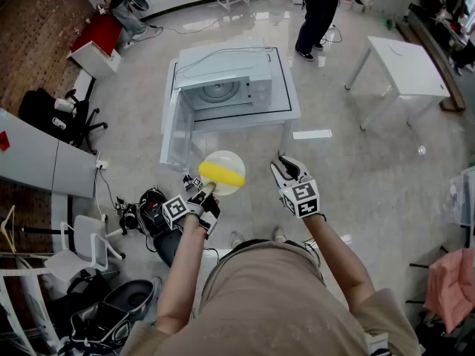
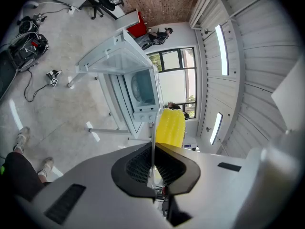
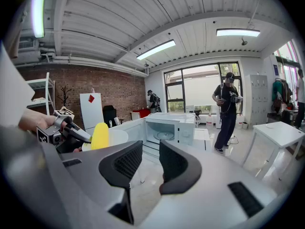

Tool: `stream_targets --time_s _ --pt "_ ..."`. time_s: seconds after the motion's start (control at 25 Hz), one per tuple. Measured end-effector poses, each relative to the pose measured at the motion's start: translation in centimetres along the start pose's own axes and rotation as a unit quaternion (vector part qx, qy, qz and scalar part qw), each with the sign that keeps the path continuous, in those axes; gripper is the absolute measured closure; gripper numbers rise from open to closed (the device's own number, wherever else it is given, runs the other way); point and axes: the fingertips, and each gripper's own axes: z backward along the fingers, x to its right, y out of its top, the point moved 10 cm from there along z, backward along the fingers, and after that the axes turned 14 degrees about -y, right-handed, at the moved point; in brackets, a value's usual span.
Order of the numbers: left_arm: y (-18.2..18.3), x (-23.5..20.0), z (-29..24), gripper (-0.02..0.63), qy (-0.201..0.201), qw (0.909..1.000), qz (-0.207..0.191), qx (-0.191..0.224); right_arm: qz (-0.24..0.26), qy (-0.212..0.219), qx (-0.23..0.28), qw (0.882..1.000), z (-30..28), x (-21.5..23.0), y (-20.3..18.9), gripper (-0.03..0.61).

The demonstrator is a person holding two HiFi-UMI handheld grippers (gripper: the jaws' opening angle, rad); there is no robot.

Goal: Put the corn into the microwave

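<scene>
We find the microwave (image 1: 223, 80) on a white desk (image 1: 293, 104), its door (image 1: 172, 136) swung open past the desk's front left corner. A second table (image 1: 404, 65) stands well apart to the right, and a person (image 1: 318, 10) stands beyond the far edge. The corn (image 1: 221, 173) lies on a pale plate (image 1: 223, 158) held in the air just off the desk's front edge, near the open door. The left gripper (image 1: 207, 190), tilted slightly down, is clamped on the plate's rim. The right gripper (image 1: 285, 166), level beside it, holds its jaws apart on nothing.
</scene>
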Motion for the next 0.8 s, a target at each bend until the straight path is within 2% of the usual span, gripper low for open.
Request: stream_targets --time_s 0.12,0.36,0.6,0.8 --pt "0.0 -0.3 0.3 0.601 0.019 0.9998 -0.005 -0.001 0.002 0.002 0.001 1.000 -0.1 0.0 0.1 0.463" --pt "0.2 -0.5 0.1 0.601 0.025 0.9996 -0.010 -0.003 0.005 0.001 -0.004 1.000 -0.5 0.1 -0.2 0.463" --pt "-0.2 0.0 -0.6 0.601 0.007 0.9999 -0.006 0.004 -0.064 0.032 0.017 0.997 0.1 0.7 0.2 0.457" --pt "-1.0 0.3 -0.9 0.601 0.017 0.9997 -0.004 0.015 -0.054 0.040 0.020 0.998 0.5 1.4 0.3 0.457"
